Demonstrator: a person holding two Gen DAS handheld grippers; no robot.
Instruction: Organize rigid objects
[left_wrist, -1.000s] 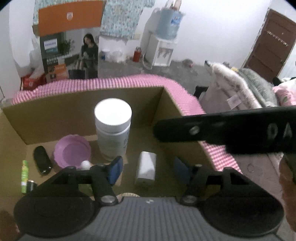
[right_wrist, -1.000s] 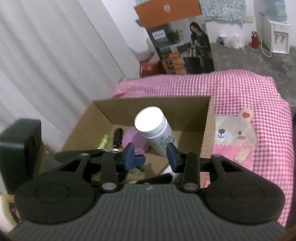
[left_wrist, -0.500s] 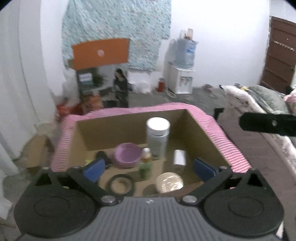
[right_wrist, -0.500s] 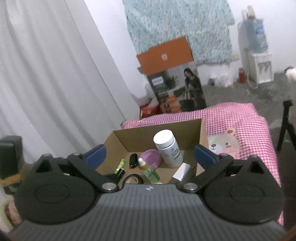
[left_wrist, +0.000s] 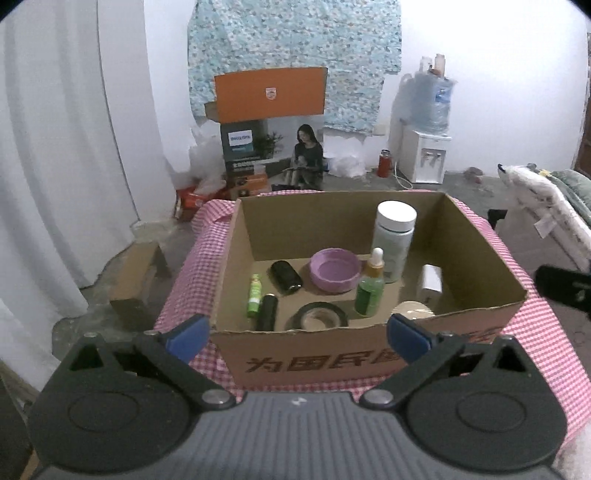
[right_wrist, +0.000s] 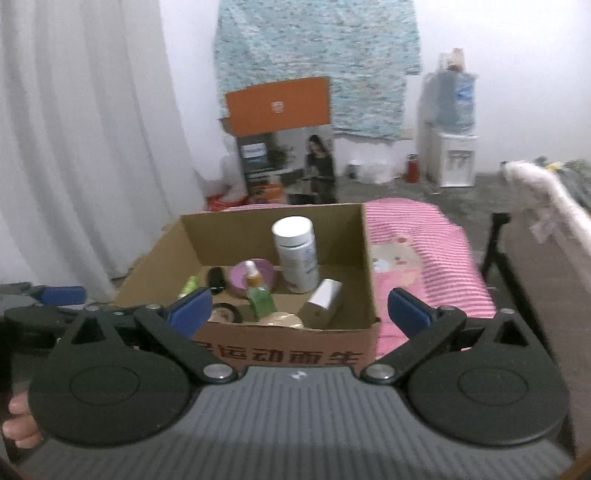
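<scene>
Both grippers back from Philips-backed box (left_wrist: 369, 354)

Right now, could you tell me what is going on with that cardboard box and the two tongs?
A person holds tongs in each hand, tidying small items into the cardboard box on the pink checked cloth. Both the left tongs and right tongs are wide open and empty, outside the box's near wall. Inside stand a white-capped bottle and a green dropper bottle, with a purple bowl, a tape roll and a white charger.
</scene>
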